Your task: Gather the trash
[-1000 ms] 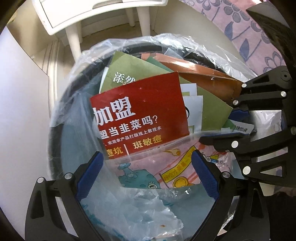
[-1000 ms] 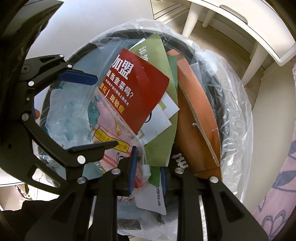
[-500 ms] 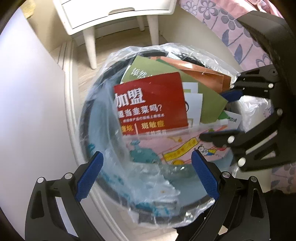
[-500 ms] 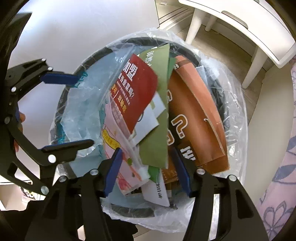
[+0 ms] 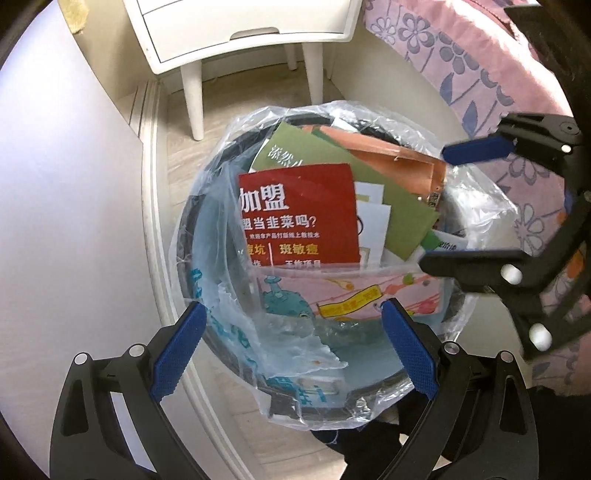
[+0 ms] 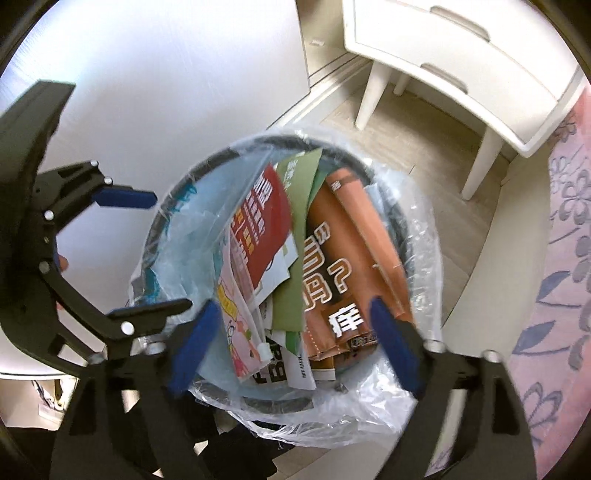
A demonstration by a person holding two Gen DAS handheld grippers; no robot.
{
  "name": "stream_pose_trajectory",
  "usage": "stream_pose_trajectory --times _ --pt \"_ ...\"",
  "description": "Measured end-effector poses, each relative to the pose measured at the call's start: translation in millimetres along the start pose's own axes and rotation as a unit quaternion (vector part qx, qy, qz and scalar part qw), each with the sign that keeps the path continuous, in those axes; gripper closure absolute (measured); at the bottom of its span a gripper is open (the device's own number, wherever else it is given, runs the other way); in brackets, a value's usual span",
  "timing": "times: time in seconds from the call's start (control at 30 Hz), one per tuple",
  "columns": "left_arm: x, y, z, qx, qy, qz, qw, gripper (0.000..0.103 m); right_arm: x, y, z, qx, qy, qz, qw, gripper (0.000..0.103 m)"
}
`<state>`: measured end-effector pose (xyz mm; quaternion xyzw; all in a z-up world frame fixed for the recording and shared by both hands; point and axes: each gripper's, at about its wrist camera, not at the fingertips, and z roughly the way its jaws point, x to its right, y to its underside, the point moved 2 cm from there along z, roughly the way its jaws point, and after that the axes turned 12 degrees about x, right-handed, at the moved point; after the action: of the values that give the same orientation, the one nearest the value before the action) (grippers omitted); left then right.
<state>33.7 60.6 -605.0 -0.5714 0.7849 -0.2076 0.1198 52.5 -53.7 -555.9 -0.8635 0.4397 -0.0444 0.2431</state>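
A round black trash bin [image 5: 218, 354] [image 6: 397, 218] lined with a clear plastic bag [image 5: 476, 206] [image 6: 421, 266] stands on the floor. It is stuffed with paper trash: a red flyer [image 5: 299, 214] [image 6: 266, 225], green sheets [image 5: 291, 147] [image 6: 295, 170], an orange-brown folder [image 5: 399, 162] [image 6: 347, 258] and a pink cartoon sheet [image 5: 354, 295] [image 6: 236, 325]. My left gripper [image 5: 291, 347] is open above the bin's near edge, holding nothing. My right gripper [image 6: 295, 350] is open above the bin's other side, holding nothing.
A white nightstand [image 5: 243, 29] [image 6: 461, 55] on legs stands behind the bin. A bed with a pink flowered cover [image 5: 480, 74] [image 6: 554, 258] is on the right. A white wall panel [image 5: 66, 184] is on the left. Wood floor lies around the bin.
Both grippers have pulled back and up from the bin. The right gripper, nearly shut on trash a second ago, has opened wide and let it go into the bin.
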Motion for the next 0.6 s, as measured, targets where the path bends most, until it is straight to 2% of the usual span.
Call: stream_pose_trajectory --times 0.2,0.33,0.4,0.6 --pt "7 -1 -10 0.004 -0.002 0.002 1.0000 0.010 10 -6 -18 0.024 0.022 -0.007 0.999 0.007" --pt "9 -3 -19 0.009 -0.009 0.000 0.9999 0.009 11 -7 -28 0.036 0.052 -0.023 0.998 0.007" --pt "9 -6 -23 0.015 -0.012 0.002 0.9998 0.006 13 -8 -34 0.038 0.064 -0.024 0.997 0.007" --pt "18 -15 -41 0.032 -0.024 0.016 0.9991 0.006 13 -12 -50 0.041 0.082 -0.021 0.996 0.007"
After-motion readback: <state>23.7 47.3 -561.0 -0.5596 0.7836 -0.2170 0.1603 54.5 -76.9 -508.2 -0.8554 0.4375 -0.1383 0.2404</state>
